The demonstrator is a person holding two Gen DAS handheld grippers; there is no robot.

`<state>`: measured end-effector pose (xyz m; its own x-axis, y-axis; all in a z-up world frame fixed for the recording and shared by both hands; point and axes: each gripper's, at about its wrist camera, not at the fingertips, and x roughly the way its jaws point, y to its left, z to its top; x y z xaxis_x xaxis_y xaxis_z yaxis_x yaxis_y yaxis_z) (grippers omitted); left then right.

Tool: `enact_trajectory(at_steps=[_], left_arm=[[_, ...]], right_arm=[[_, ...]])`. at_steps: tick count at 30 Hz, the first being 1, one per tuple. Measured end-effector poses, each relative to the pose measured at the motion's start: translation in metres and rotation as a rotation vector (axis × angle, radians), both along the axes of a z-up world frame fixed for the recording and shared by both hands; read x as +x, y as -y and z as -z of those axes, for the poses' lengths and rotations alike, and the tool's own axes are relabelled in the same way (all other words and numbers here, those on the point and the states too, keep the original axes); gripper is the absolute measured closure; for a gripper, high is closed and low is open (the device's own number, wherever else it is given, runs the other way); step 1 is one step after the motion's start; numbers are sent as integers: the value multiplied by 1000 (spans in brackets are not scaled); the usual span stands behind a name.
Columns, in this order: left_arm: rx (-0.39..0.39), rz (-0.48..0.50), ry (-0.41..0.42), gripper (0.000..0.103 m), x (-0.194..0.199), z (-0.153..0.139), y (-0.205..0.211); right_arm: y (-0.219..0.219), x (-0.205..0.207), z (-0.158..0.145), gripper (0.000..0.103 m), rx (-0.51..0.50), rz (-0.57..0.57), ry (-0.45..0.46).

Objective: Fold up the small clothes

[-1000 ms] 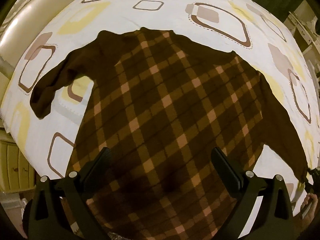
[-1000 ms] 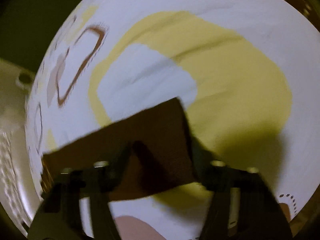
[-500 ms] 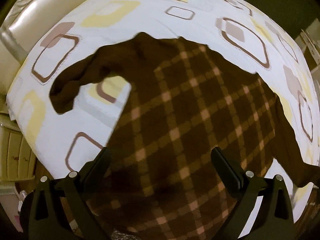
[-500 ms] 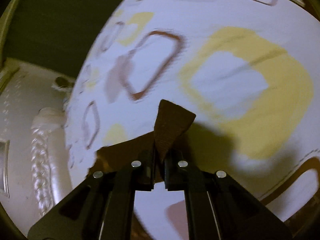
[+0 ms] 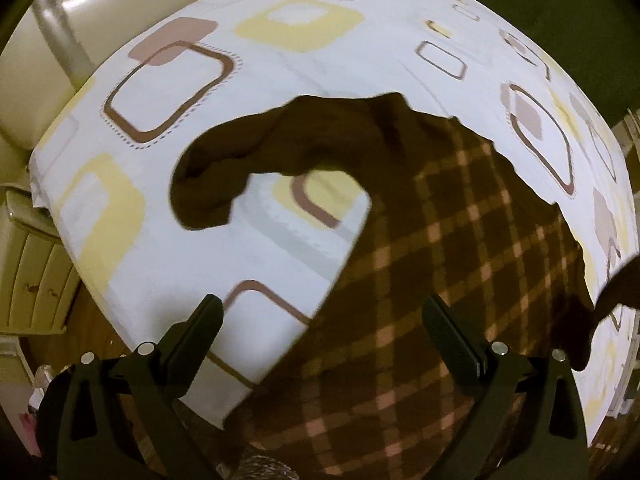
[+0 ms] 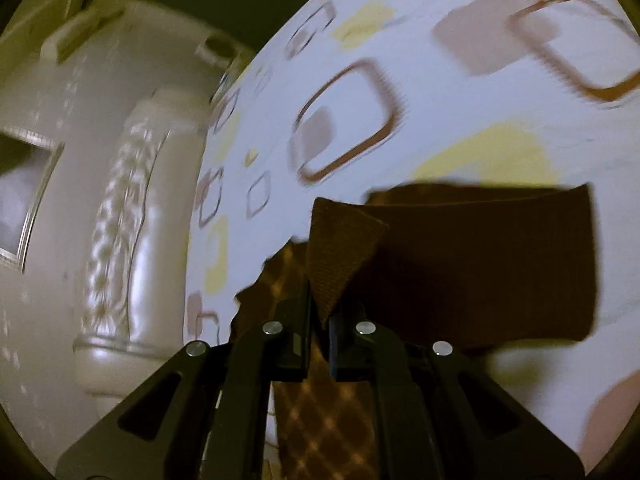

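Note:
A small dark brown sweater (image 5: 460,248) with an orange plaid front lies on the patterned bed sheet (image 5: 248,92). Its plain brown left sleeve (image 5: 224,168) curls out to the left. My left gripper (image 5: 320,316) is open and empty, hovering above the sweater's lower left edge. My right gripper (image 6: 319,312) is shut on the cuff (image 6: 340,248) of the other sleeve (image 6: 480,264), lifted off the sheet; the plaid body (image 6: 320,420) hangs below the fingers. That raised sleeve shows at the right edge of the left wrist view (image 5: 616,292).
A cream padded headboard (image 6: 124,216) borders the bed on the left of the right wrist view. In the left wrist view the bed edge (image 5: 132,340) drops to a wooden floor, with cream furniture (image 5: 28,264) beside it.
My right gripper closed on the sleeve cuff, lifted it and swung toward the sweater body. My left gripper drifted left, so the sweater now sits to the right in its view.

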<state>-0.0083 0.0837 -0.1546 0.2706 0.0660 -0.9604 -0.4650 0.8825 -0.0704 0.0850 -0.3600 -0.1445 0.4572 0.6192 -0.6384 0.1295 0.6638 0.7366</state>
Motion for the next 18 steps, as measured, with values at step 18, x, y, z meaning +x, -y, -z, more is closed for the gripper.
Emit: enact_trajectory(at_steps=[18], left_arm=[[-37, -56, -12, 4, -10, 21, -54]], right_arm=[[-264, 17, 97, 97, -61, -377, -137]])
